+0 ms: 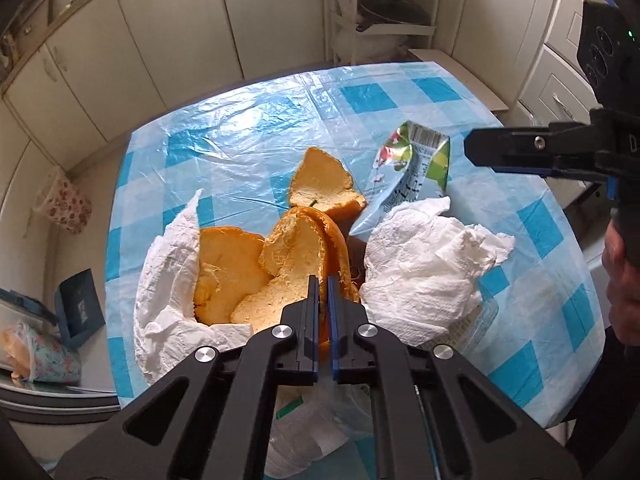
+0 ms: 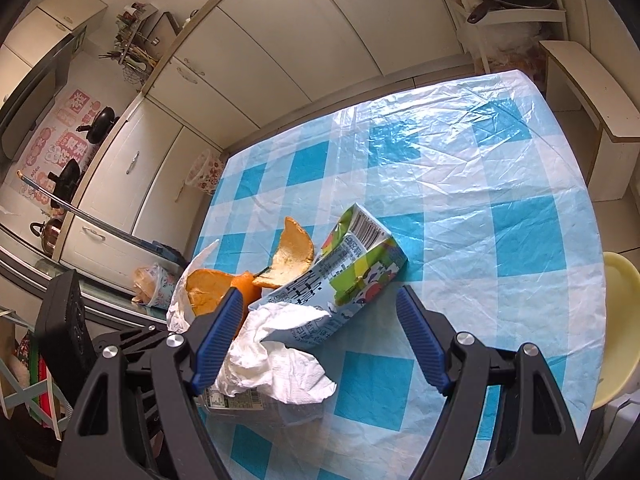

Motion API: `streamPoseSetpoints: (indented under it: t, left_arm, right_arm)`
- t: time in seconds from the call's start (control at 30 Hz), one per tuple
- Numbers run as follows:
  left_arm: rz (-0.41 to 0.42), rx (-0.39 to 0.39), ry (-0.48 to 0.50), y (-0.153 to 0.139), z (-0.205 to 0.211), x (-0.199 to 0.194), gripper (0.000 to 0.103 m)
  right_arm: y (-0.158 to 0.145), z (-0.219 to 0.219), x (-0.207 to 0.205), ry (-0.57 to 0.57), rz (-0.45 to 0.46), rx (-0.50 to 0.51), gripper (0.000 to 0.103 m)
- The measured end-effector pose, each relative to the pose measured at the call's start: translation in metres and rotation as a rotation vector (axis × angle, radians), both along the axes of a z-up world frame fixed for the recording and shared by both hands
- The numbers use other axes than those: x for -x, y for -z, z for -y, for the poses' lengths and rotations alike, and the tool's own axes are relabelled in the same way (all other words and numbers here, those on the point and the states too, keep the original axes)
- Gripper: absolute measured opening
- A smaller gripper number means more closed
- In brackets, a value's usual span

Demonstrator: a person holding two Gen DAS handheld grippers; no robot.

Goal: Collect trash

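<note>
1. Only the left wrist view shows the whole pile of orange peel [image 1: 280, 256]; the right wrist view shows a pale stool [image 2: 618, 340] beside the surface [image 2: 460, 168].
2. The left gripper [image 1: 322, 284] has its jaws clenched on a peel edge. The right gripper [image 2: 320, 312] hangs released above the crushed carton [image 2: 340, 280], touching nothing.
3. Three peel pieces, two crumpled tissues [image 1: 424, 264], one carton and one flattened plastic bottle [image 2: 240, 400] lie clustered on the checked surface.

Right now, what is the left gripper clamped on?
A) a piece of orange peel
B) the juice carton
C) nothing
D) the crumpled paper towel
A: the left gripper has its blue pads pinched together on the edge of the orange peel, clear of the juice carton.
</note>
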State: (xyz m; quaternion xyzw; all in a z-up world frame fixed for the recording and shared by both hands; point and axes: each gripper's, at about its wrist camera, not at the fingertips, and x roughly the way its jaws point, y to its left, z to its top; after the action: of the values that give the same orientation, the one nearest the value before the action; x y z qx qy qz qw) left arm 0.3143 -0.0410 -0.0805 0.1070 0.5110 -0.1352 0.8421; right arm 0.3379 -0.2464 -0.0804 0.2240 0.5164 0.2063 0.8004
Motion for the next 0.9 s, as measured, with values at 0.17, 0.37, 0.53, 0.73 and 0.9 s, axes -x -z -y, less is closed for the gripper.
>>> streamPoseSetpoints:
  t: [0.17,0.37,0.53,0.73,0.9]
  left_arm:
    - [0.105,0.114,-0.144,-0.038,-0.036,0.002,0.004]
    - [0.220,0.374,-0.267,-0.079,-0.086,0.016,0.004]
    - [0.228,0.506,-0.266,-0.088,-0.103,0.026,0.004]
    - [0.222,0.657,-0.256,-0.094,-0.119,0.038,0.004]
    - [0.234,0.678,-0.269,-0.096,-0.131,0.047,0.004]
  right_arm:
    - [-0.001,0.001,0.003,0.002,0.001,0.010,0.076]
    - [-0.001,0.002,0.006,0.012,-0.007,0.026,0.076]
    - [-0.019,-0.007,0.017,-0.033,0.065,0.042,0.076]
    - [-0.040,-0.049,0.043,-0.199,0.190,0.111,0.076]
    - [-0.045,-0.077,0.056,-0.275,0.257,0.207,0.076]
